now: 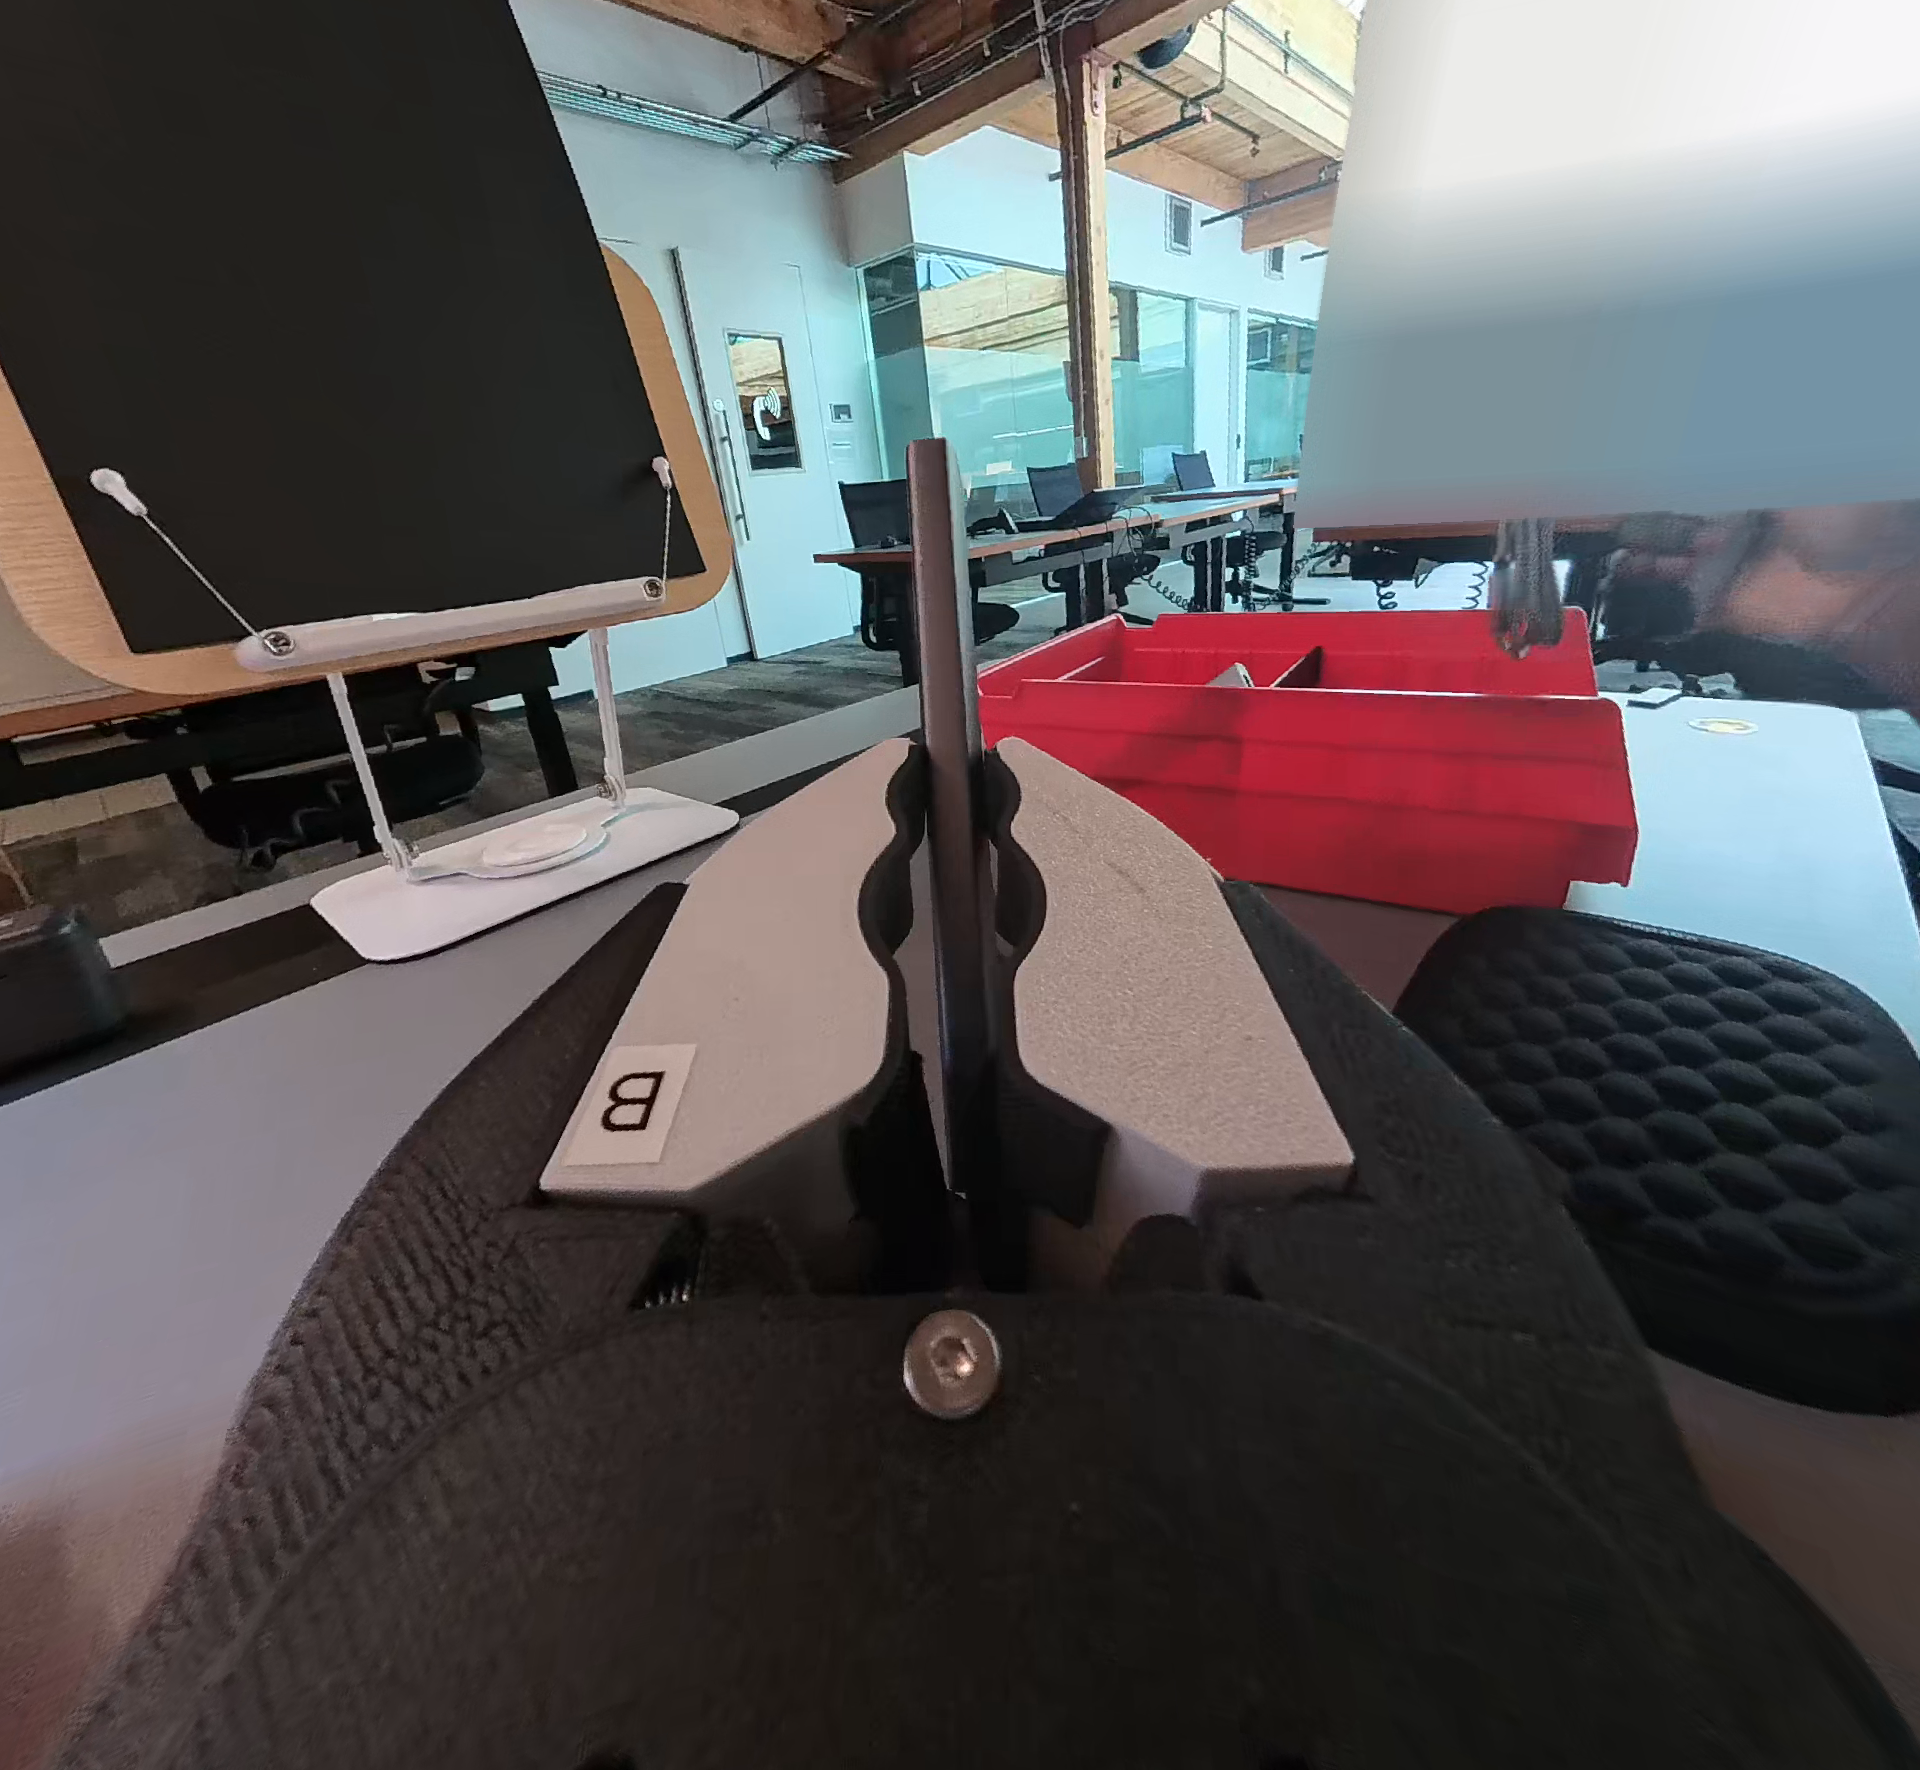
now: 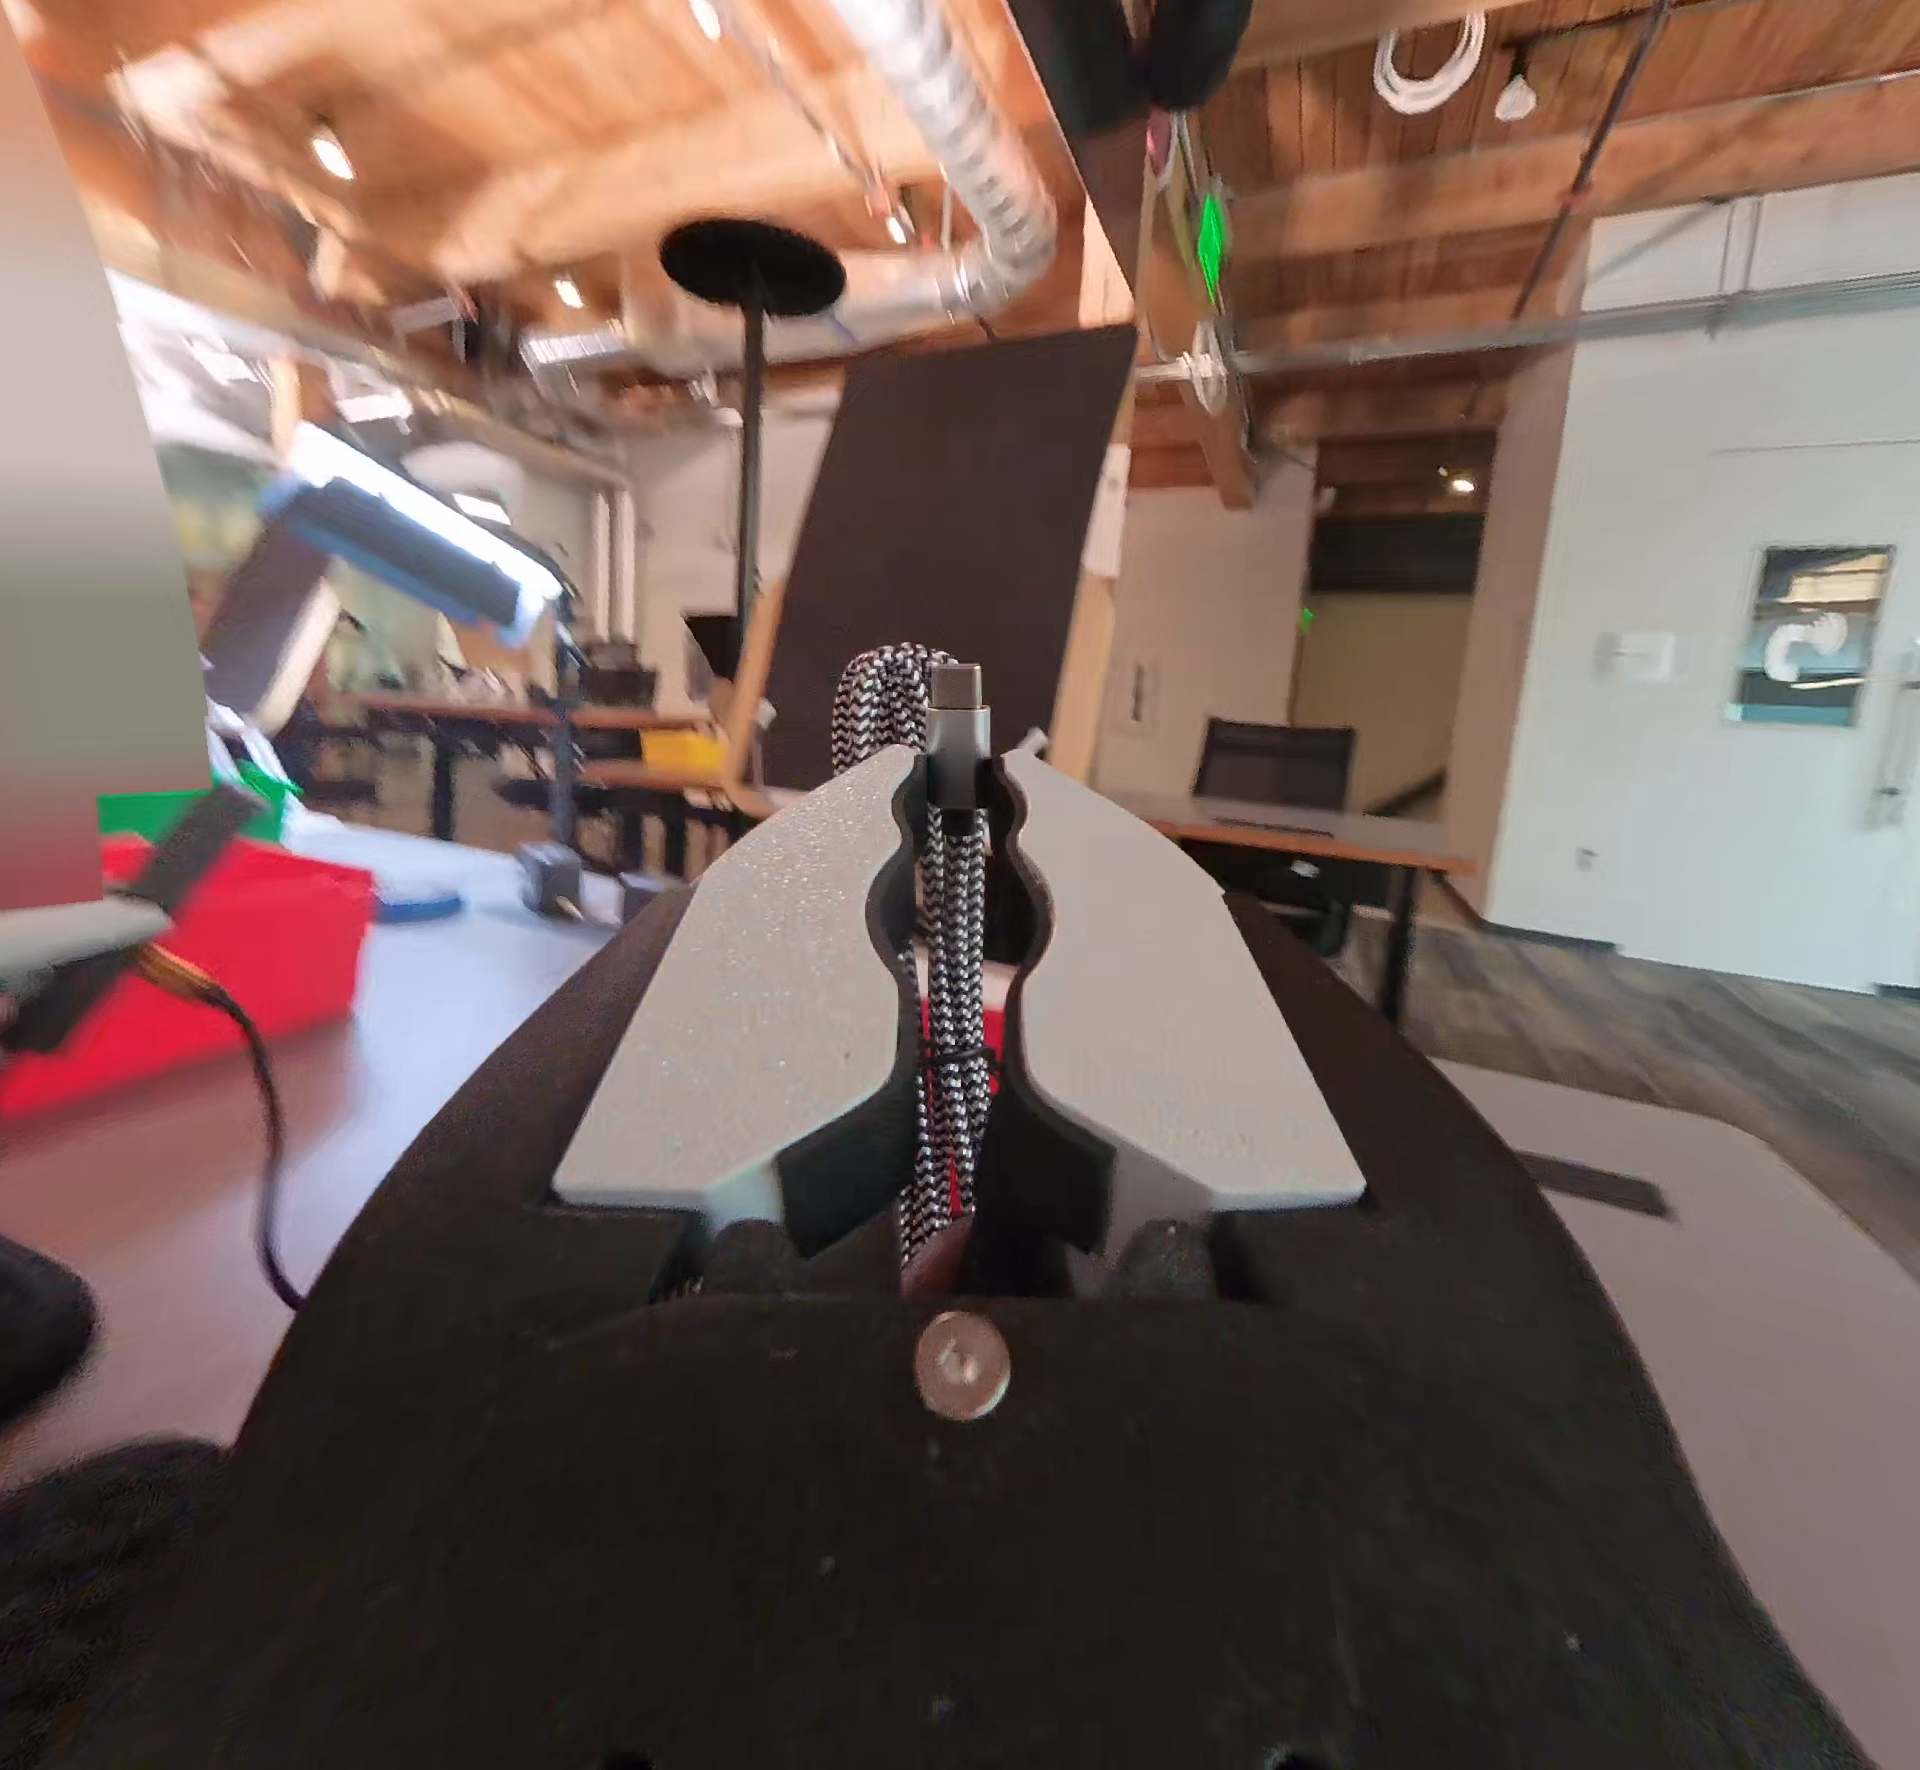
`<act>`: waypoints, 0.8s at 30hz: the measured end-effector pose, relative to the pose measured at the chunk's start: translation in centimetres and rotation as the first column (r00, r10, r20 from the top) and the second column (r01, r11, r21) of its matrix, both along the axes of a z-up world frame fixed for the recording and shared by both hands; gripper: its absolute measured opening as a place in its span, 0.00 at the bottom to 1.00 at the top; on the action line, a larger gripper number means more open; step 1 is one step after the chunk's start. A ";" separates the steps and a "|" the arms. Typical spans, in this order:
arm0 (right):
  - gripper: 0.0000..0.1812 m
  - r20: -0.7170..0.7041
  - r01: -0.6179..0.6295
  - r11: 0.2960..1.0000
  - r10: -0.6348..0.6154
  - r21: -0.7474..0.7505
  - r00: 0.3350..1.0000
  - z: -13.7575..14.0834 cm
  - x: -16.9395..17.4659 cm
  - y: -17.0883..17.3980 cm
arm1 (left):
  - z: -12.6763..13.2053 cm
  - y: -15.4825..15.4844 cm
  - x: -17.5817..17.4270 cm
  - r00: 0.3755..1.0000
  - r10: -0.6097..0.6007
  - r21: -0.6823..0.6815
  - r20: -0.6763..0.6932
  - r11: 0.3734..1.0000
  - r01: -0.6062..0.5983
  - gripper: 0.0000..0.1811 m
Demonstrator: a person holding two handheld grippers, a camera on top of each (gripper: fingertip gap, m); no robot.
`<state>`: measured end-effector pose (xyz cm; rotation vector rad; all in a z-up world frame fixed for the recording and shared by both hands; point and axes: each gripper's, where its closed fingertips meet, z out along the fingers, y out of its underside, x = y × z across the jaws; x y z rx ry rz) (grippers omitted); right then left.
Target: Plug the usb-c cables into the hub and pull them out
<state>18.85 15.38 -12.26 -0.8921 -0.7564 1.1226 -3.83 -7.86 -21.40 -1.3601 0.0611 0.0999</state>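
Observation:
My left gripper is shut on a thin dark grey hub, held on edge so that it sticks up and forward past the fingertips above the grey table. My right gripper is shut on the metal plug of a black-and-white braided usb-c cable. The plug tip points forward past the fingertips. The cable's tied bundle runs back between the fingers and loops out ahead on the left. A braided cable end hangs at the upper right of the left wrist view, above the bin.
A red divided bin sits on the table right of the hub; it also shows in the right wrist view. A stand holds a black board at left. A black padded rest lies at right. A dark wire crosses the table. One gripper's finger ends stand about 35 cm off the other's.

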 end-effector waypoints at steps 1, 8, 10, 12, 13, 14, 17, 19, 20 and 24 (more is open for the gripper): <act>0.05 0.046 0.030 0.999 -0.031 0.025 0.998 -1.2 0.1 0.8 | -0.1 0.1 0.0 1.000 0.001 -0.004 0.000 1.000 -0.001 0.05; 0.06 0.466 0.073 0.944 -0.224 0.321 0.856 -8.7 -0.8 3.1 | -0.3 0.2 -0.2 1.000 -0.002 -0.015 0.013 1.000 0.002 0.05; 0.06 0.572 0.039 0.929 -0.260 0.368 0.778 -10.6 -1.3 3.0 | -0.3 0.2 -0.2 1.000 -0.002 -0.015 0.015 1.000 0.003 0.05; 0.07 0.613 0.008 0.926 -0.256 0.377 0.747 -11.6 -1.8 2.4 | -0.3 0.2 -0.2 1.000 0.000 -0.014 0.012 1.000 0.000 0.05; 0.07 0.618 -0.007 0.929 -0.240 0.369 0.748 -11.7 -2.1 2.1 | -0.3 0.2 -0.2 1.000 0.002 -0.014 0.011 1.000 -0.002 0.05; 0.08 0.620 -0.016 0.933 -0.226 0.360 0.751 -11.8 -2.3 1.8 | -0.3 0.2 -0.2 1.000 0.002 -0.014 0.010 1.000 -0.002 0.05; 0.08 0.652 -0.063 0.948 -0.165 0.312 0.740 -12.4 -2.6 1.1 | -0.3 0.2 -0.2 1.000 0.000 -0.013 0.013 1.000 0.000 0.05; 0.11 0.670 -0.100 0.961 -0.104 0.259 0.735 -12.8 -2.9 0.6 | -0.3 0.2 -0.2 1.000 -0.001 -0.014 0.016 1.000 0.002 0.05; 0.12 0.666 -0.110 0.965 -0.080 0.238 0.742 -12.7 -3.0 0.3 | -0.3 0.2 -0.2 1.000 -0.002 -0.013 0.017 1.000 0.002 0.05; 0.16 0.662 -0.088 0.974 -0.074 0.209 0.746 -12.2 -3.0 0.3 | -0.3 0.2 -0.2 1.000 -0.001 -0.013 0.015 1.000 0.002 0.05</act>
